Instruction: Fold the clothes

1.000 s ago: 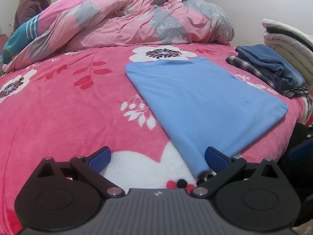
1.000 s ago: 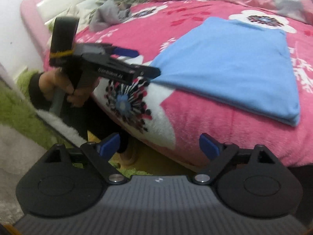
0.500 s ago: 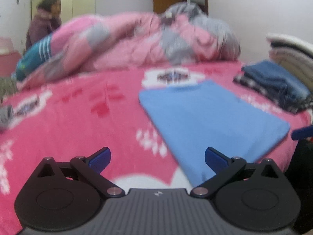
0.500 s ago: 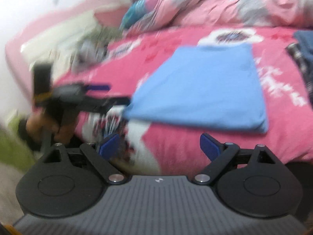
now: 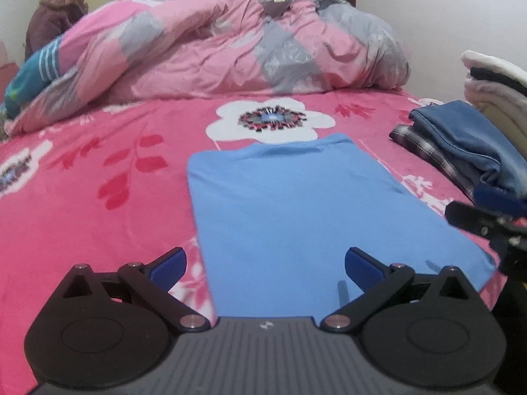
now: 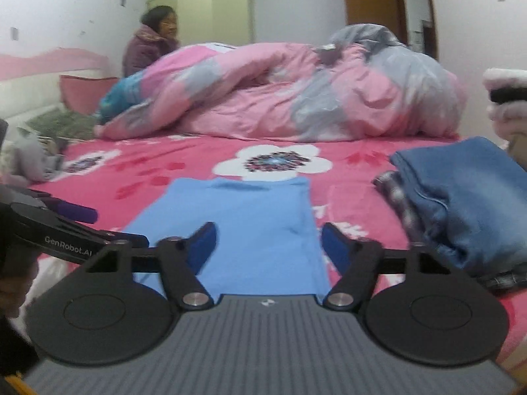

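The bed (image 5: 98,217) is covered by a pink blanket printed with white flowers and red leaves. A light blue folded garment (image 5: 316,217) is laid flat near the front edge, and a pink and grey quilt (image 5: 230,49) is heaped along the far side. To the right, folded blue jeans (image 5: 471,144) are stacked on a plaid garment (image 5: 428,151), apart from the blue one.

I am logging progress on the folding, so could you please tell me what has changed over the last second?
Both grippers swung round to face the blue garment from its near edge; the left gripper and right gripper stayed open and hold nothing. The garment stayed flat, and the folded jeans stayed put.
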